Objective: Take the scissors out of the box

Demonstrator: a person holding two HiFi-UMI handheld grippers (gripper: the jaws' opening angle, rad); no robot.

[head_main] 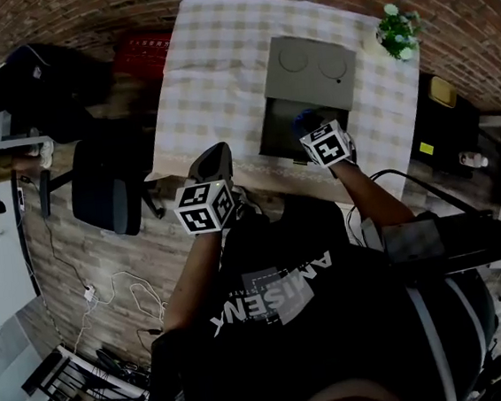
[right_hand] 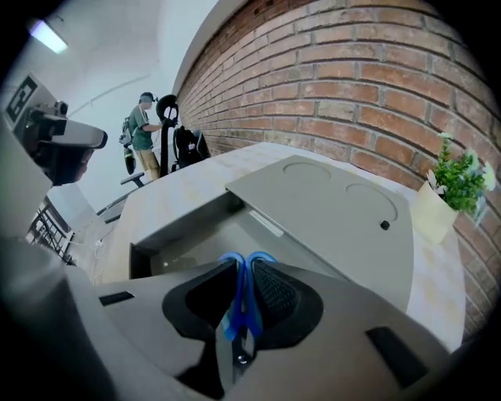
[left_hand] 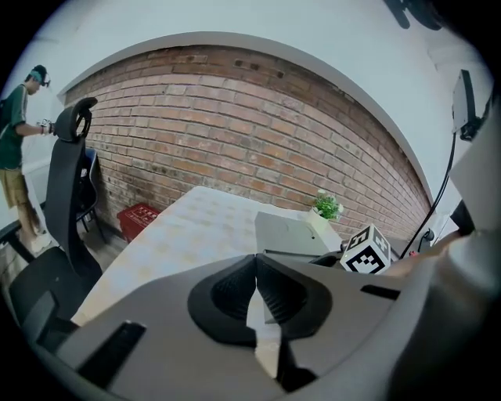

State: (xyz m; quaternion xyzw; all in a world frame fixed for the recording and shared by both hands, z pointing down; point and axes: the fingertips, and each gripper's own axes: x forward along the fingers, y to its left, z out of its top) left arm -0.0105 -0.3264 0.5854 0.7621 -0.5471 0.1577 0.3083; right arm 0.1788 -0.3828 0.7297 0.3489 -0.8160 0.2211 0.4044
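An open grey box [head_main: 272, 131] stands on the checked table [head_main: 211, 75], its lid [head_main: 310, 71] folded back flat behind it. My right gripper [head_main: 308, 127] reaches down into the box. In the right gripper view its jaws [right_hand: 244, 270] are shut on the blue handles of the scissors [right_hand: 241, 301], which stand upright between the pads above the box floor [right_hand: 196, 247]. My left gripper [head_main: 215, 156] hovers at the table's near edge, left of the box. Its jaws [left_hand: 256, 270] are shut with nothing between them.
A small potted plant [head_main: 399, 31] sits at the table's far right corner. A black office chair [head_main: 107, 188] stands left of the table, and a red crate [head_main: 144, 50] lies on the floor by the brick wall. A person [right_hand: 143, 129] stands far off.
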